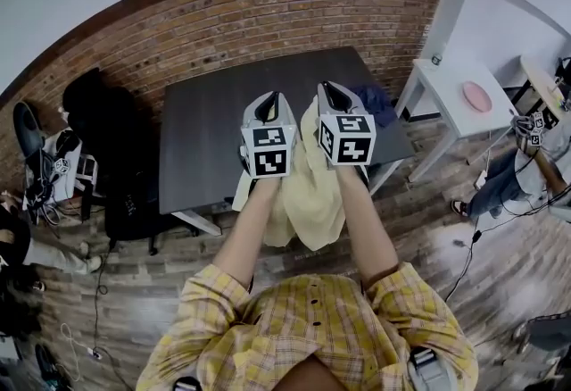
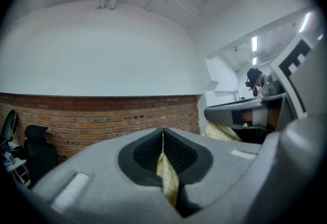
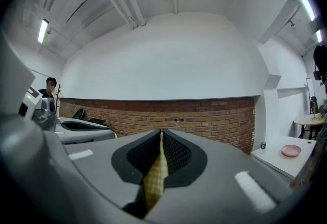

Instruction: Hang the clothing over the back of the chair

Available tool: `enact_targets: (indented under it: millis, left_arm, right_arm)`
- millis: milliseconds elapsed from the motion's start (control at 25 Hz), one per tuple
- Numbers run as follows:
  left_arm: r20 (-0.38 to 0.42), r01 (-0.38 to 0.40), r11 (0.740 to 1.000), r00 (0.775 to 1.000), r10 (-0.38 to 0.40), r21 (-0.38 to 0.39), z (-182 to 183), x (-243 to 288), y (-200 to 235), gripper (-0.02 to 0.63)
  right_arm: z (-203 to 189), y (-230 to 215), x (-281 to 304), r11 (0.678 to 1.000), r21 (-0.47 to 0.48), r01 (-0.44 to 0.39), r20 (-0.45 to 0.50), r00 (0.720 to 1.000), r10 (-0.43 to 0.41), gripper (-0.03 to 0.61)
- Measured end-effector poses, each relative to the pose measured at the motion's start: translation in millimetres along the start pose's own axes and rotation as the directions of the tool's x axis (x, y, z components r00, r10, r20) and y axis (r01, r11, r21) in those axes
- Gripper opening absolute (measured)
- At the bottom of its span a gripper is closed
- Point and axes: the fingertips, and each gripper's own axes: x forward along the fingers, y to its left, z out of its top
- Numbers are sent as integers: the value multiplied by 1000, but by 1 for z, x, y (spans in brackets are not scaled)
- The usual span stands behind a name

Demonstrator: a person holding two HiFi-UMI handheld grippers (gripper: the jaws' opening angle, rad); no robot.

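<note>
The yellow clothing point(image 1: 308, 193) is hanging in the air by its top edge, over the near edge of the dark tabletop point(image 1: 210, 135). The left gripper point(image 2: 163, 152) is pinching a fold of it, jaws pressed onto the cloth; the right gripper point(image 3: 160, 154) is doing likewise, just beside it. Judged step: carrying, with the drape not yet begun. The next move is calling for a swing toward the black chair point(image 1: 96, 121) by the brick wall, well apart, and a lift over its back
</note>
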Motion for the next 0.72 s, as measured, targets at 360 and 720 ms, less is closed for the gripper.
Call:
enact_targets:
  millis: [360,720]
  left_arm:
    - [-35,-9,1000,999,8,-9,-18,6,-1,5]
    - [-60,-13,1000,998,12,-18,-29,10,0,5]
  right_arm:
    - [-20,0,6,1000,2,1,-40,999,-1,20]
    - [-29,-1,12,1000,5,-8,-70,998,8,20]
